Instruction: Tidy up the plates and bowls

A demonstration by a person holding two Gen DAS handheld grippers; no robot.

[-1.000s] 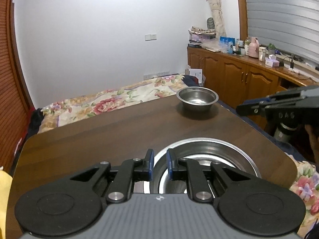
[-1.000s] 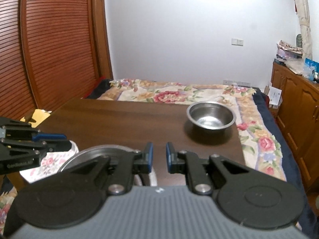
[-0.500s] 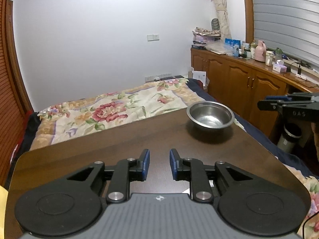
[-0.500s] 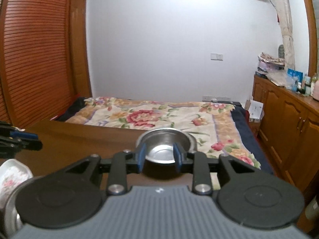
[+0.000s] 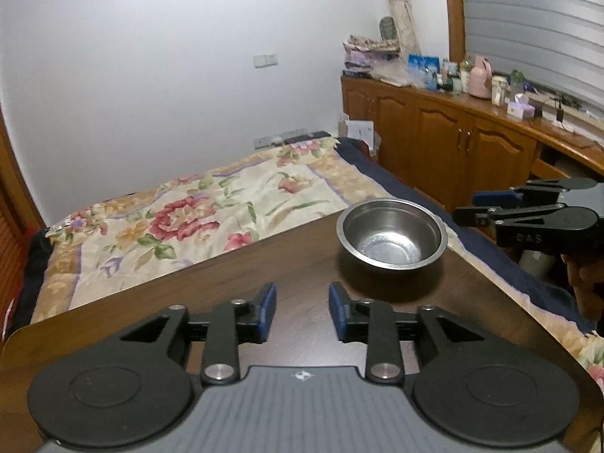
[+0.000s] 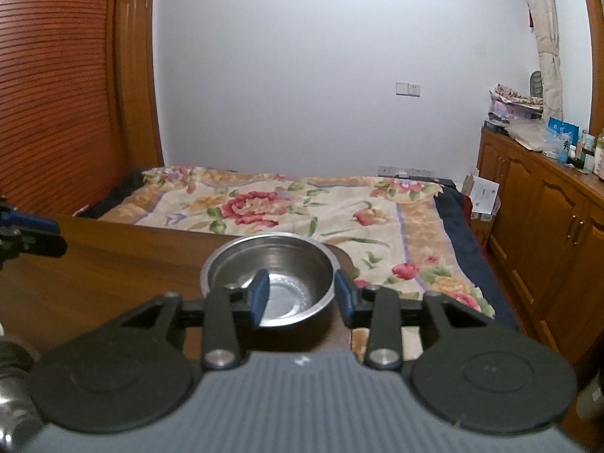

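Behind the right gripper [image 6: 302,294], bowl [image 6: 294,264] partly hidden.

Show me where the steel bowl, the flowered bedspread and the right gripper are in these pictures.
steel bowl [image 5: 390,243], left wrist view, on its inner bottom.
flowered bedspread [image 6: 264,204], right wrist view, on the large red flower.
right gripper [image 6: 302,296], right wrist view, midway between its blue fingertips, jaws opening around the bowl's near rim.

Your left gripper [image 5: 302,304] sits low in the frame over the bare brown table [image 5: 158,302], jaws opening with nothing between them, the steel bowl [image 5: 392,234] right of centre near the table's corner, and your right gripper [image 5: 490,207] at the right edge.
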